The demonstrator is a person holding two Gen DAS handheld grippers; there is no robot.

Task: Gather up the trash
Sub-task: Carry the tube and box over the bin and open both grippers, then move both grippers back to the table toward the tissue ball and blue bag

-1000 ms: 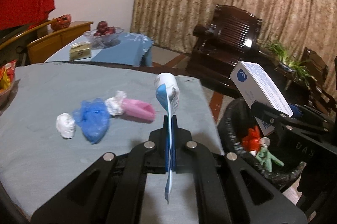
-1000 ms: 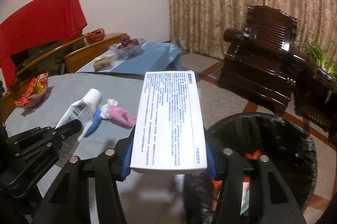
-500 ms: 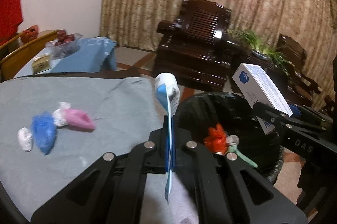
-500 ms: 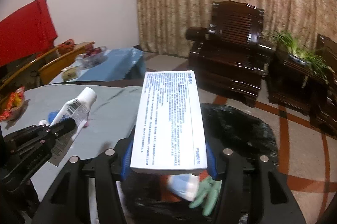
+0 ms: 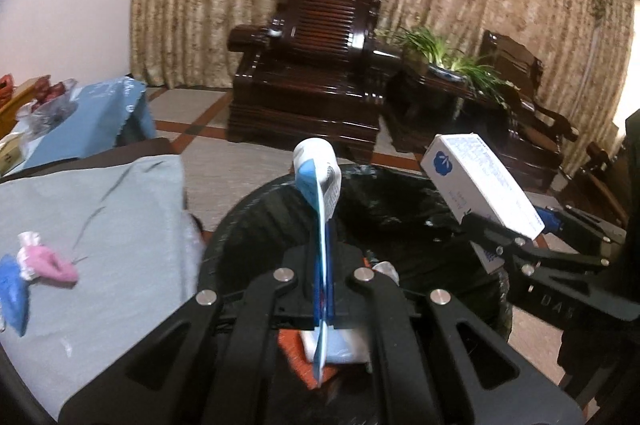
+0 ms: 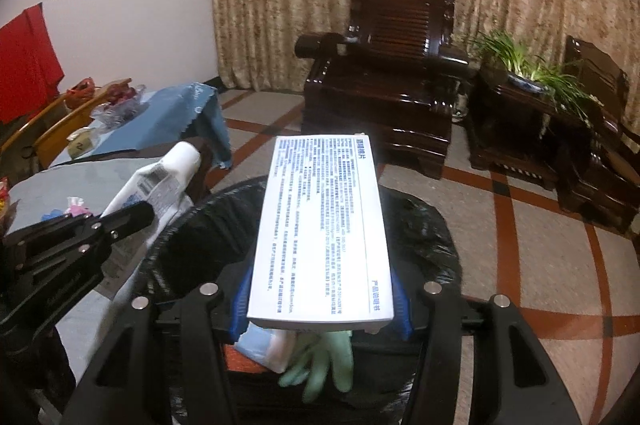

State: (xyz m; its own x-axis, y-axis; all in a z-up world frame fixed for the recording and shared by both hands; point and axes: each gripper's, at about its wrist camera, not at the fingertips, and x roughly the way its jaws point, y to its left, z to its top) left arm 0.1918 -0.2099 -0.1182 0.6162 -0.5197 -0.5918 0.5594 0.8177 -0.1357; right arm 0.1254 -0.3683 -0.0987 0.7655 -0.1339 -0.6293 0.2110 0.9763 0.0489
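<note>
My left gripper (image 5: 322, 285) is shut on a flattened white and blue tube (image 5: 318, 185) and holds it over the black-lined trash bin (image 5: 404, 209). The tube also shows in the right wrist view (image 6: 160, 185). My right gripper (image 6: 320, 299) is shut on a white box with blue print (image 6: 320, 237), also above the bin (image 6: 424, 237). The box shows at the right in the left wrist view (image 5: 480, 191). Inside the bin lie a green glove (image 6: 324, 361), a pale blue packet (image 6: 260, 343) and something red (image 5: 292, 353).
The grey-covered table (image 5: 100, 237) at the left holds pink (image 5: 50, 261) and blue (image 5: 14, 299) scraps. Behind the bin are a dark wooden armchair (image 5: 316, 65), a plant (image 5: 440, 53) on a side table and a blue-covered table (image 5: 92, 113).
Both grippers have swung right from the table to above the bin, each still holding its item. The table scraps have slid to the left edge of the view.
</note>
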